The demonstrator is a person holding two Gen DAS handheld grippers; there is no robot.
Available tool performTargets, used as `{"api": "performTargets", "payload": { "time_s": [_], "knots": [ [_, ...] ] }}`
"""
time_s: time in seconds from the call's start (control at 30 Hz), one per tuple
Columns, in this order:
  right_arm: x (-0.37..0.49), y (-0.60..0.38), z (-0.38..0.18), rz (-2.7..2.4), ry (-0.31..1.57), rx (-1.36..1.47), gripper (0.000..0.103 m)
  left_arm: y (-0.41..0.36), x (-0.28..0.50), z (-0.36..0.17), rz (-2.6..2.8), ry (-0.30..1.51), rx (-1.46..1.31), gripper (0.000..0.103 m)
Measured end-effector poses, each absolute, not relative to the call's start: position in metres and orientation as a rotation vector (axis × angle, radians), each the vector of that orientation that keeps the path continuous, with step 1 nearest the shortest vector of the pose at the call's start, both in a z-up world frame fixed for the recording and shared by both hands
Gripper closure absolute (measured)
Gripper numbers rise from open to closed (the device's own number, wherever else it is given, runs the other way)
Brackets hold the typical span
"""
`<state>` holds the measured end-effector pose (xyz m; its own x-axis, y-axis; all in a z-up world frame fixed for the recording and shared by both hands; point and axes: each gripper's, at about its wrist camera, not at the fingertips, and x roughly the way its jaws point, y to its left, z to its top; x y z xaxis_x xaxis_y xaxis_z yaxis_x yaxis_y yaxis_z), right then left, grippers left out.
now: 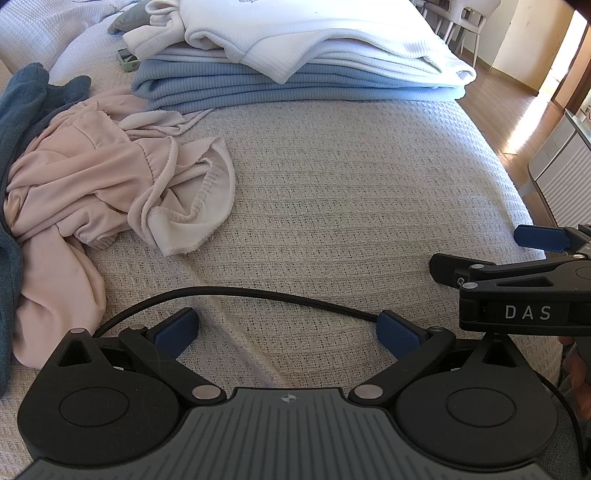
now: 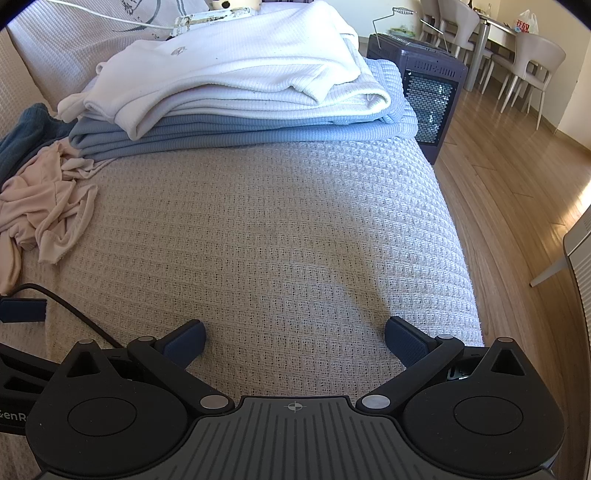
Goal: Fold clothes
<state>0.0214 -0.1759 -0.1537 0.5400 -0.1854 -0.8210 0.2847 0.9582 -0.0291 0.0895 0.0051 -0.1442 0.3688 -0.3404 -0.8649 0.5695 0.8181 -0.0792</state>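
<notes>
Left wrist view: the left gripper (image 1: 288, 328) hovers over a bare stretch of the bed (image 1: 351, 192), fingers (image 1: 177, 328) spread wide and holding nothing. A black cable (image 1: 258, 291) arcs between them; whether it rests on the cover I cannot tell. The pink garment (image 1: 92, 177), crumpled at left of frame, looks like the next thing to fold; it lies partly on a dark teal cloth (image 1: 18, 122). At the top a folded stack, white top (image 1: 314, 33) on blue blanket (image 1: 258, 85), sits clear of the middle, probably kept there so the open cover serves as the folding space. The right gripper (image 1: 535, 254) pokes in at the right edge, side-on.

Right wrist view: here the right gripper (image 2: 295, 339) has its fingers (image 2: 404, 341) just as widely parted, empty, above the same bare cover (image 2: 277, 221). The pink garment (image 2: 48, 206) is at the left edge, well apart from these fingers and nearer the left gripper (image 2: 22, 310), of which one blue pad shows. The stack (image 2: 240, 96) fills the upper middle; a dark heater (image 2: 417, 85) stands beyond the bed's corner. Both grippers seem poised to reach left.
</notes>
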Motion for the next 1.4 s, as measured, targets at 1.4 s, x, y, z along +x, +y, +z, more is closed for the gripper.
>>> {"api": "performTargets", "payload": {
  "time_s": [1.4],
  "knots": [
    [0.0217, -0.1742, -0.1537, -0.283, 0.96, 0.111, 0.0, 0.0053, 0.0885, -0.1463, -0.593, 1.037, 0.25, 0.0]
  ]
}}
